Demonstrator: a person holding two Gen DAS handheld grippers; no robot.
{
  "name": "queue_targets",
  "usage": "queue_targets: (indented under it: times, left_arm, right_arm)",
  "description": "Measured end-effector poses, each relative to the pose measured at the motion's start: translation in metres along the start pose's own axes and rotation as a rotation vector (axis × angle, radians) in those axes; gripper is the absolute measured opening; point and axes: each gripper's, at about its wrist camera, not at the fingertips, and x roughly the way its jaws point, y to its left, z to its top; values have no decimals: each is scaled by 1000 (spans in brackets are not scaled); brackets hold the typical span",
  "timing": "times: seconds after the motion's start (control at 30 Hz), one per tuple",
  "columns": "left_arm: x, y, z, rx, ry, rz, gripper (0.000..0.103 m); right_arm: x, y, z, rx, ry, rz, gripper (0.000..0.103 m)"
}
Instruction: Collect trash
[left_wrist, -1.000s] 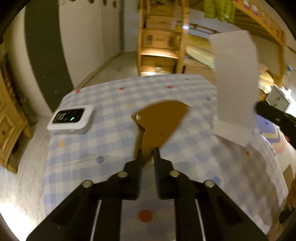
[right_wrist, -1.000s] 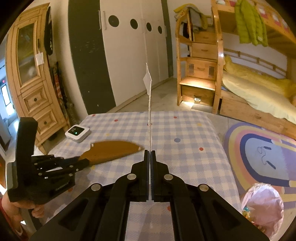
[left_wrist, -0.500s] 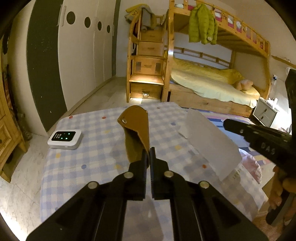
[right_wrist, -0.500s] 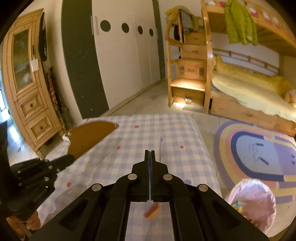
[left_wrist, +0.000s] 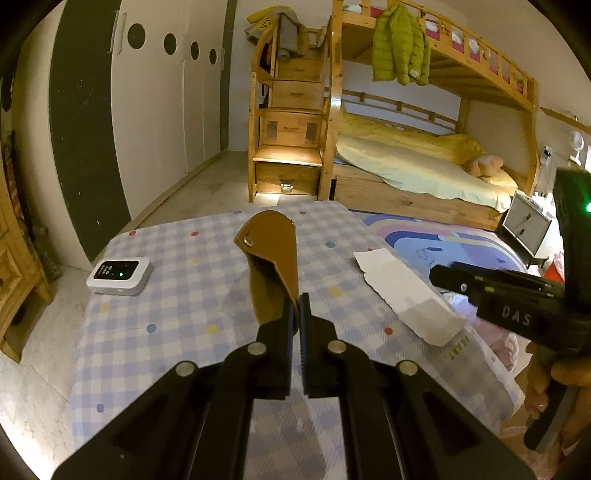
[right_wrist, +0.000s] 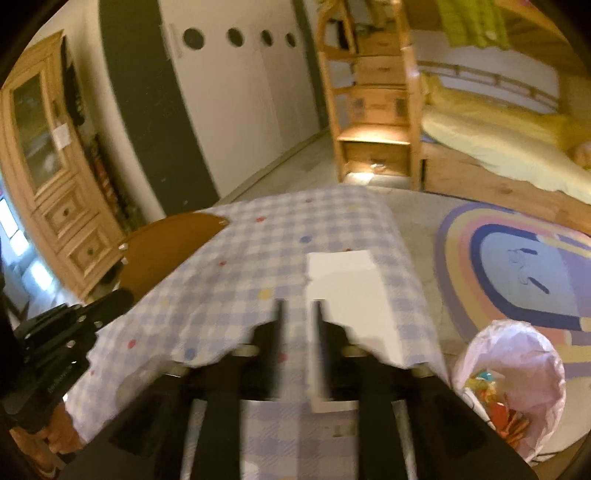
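Note:
A brown leather-like pouch (left_wrist: 273, 266) with a metal stud stands upright above the checked table (left_wrist: 177, 317), and my left gripper (left_wrist: 298, 306) is shut on its lower edge. From the right wrist view the pouch (right_wrist: 166, 247) shows at the left, above the left gripper (right_wrist: 118, 297). My right gripper (right_wrist: 298, 314) is opening; a white paper slip (right_wrist: 347, 295) lies against its right finger, with no pad pressing on it. In the left wrist view the slip (left_wrist: 406, 295) hangs by the table's right edge, just in front of the right gripper (left_wrist: 443, 275).
A pink bin bag (right_wrist: 517, 369) with colourful scraps stands on the floor below the table's right edge. A white device (left_wrist: 120, 275) with a green light lies at the table's left. A rug, a bunk bed and wardrobes lie beyond.
The right gripper has gone from shut on the paper slip to open, and the slip has tipped down flat by the table's right edge. The left gripper raised the pouch earlier and now holds still.

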Motion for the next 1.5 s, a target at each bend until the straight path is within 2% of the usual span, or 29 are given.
queue_targets:
  times: [0.1, 0.23, 0.3, 0.53, 0.63, 0.77, 0.83, 0.9, 0.93, 1.0, 1.1, 1.2, 1.3, 1.4, 1.5]
  left_arm:
    - [4, -1, 3, -17, 3, -12, 1]
    - [5, -13, 8, -33, -2, -43, 1]
    - [7, -20, 10, -30, -7, -59, 1]
    - [11, -35, 12, -24, -7, -93, 1]
    - [11, -34, 11, -26, -7, -84, 1]
    - [12, -29, 10, -41, -1, -68, 1]
    - [13, -28, 9, -44, 7, -58, 1]
    - [14, -27, 8, -43, 15, -47, 1]
    - [14, -26, 7, -43, 18, -44, 1]
    - [15, -25, 5, -42, 26, -38, 1]
    - [15, -23, 2, -37, 36, -31, 1]
    - [15, -22, 0, -30, 44, -27, 1]
    - [16, -23, -3, -11, 61, -22, 1]
    - [18, -22, -7, 3, 77, -3, 1]
    - [19, -16, -11, -9, 92, 13, 1]
  right_arm:
    - [7, -11, -5, 13, 24, -74, 63]
    - [19, -19, -14, 20, 88, -105, 72]
    - [28, -20, -20, 12, 129, -124, 80]
    - [45, -22, -32, -28, 211, -151, 86]
    - [48, -27, -32, 11, 223, -130, 88]
    - [50, -25, -31, 3, 234, -134, 87]
    - [46, -19, -30, -21, 220, -143, 78]
    - [43, -18, -28, -26, 204, -156, 56]
    - [42, -19, -27, -23, 200, -152, 50]
    - [39, -23, -25, 9, 193, -120, 21]
    - [28, -28, -21, 54, 149, -73, 9]
    - [16, -30, -16, 81, 91, -27, 4]
    - [3, -26, -12, 81, 27, 23, 3]
    - [1, -19, -9, 47, 17, 68, 3]
    - [2, -1, -9, -38, 15, 77, 3]
